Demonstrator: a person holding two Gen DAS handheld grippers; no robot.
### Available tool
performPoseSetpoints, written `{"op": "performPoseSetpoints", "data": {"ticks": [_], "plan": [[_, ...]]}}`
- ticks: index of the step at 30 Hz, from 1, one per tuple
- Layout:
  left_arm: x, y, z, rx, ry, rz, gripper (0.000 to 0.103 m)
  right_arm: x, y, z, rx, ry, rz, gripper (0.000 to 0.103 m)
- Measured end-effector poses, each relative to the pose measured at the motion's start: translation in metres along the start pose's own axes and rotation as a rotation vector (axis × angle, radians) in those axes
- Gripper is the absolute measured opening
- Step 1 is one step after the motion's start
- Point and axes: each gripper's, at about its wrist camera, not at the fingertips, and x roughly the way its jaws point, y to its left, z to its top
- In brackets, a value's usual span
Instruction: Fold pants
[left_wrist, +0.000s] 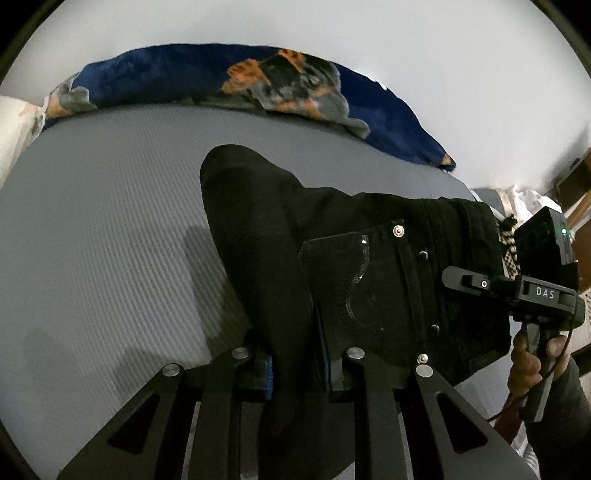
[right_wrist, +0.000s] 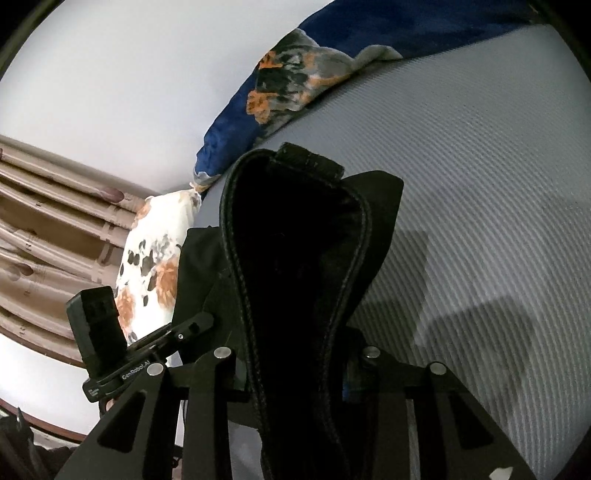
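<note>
While the black denim pants (left_wrist: 332, 258) sit mid-frame on the grey ribbed mattress (left_wrist: 92, 221), the left gripper (left_wrist: 295, 373) pinches one fabric edge and the right gripper (right_wrist: 295, 369) clamps another, both nearly closed; carrying both edges level should keep the fold square.

pants (right_wrist: 295, 280) hide rt fingertips — pillow (right_wrist: 147, 266) part-hidden

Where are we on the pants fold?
Done: the pants look doubled over on the bed, back pocket up. In hand: the left gripper and the right gripper each clamp black fabric, the right one on a seamed edge. Left: lay that fabric down, let go.
</note>
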Motion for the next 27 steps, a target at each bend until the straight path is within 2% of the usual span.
{"op": "performPoseSetpoints", "data": {"ticks": [8, 14, 18, 22, 24, 27], "plan": [[0.019, 0.017, 0.043, -0.002, -0.023, 0.035, 0.019, 0.026, 0.003, 0.048, -0.025, 0.006, -0.026, 0.03], [0.036, 0.028, 0.068, 0.004, -0.028, 0.048, 0.019, 0.04, -0.001, 0.068, -0.025, -0.003, -0.051, 0.03], [0.053, 0.037, 0.079, 0.006, -0.023, 0.058, 0.019, 0.051, -0.007, 0.077, -0.034, -0.013, -0.097, 0.03], [0.073, 0.051, 0.077, 0.002, 0.0, 0.089, 0.02, 0.063, -0.011, 0.08, -0.081, -0.015, -0.181, 0.031], [0.078, 0.058, 0.072, -0.01, 0.003, 0.082, 0.024, 0.067, -0.016, 0.078, -0.083, -0.018, -0.216, 0.035], [0.086, 0.066, 0.064, -0.023, 0.011, 0.101, 0.04, 0.071, -0.02, 0.074, -0.102, -0.021, -0.275, 0.047]]}}
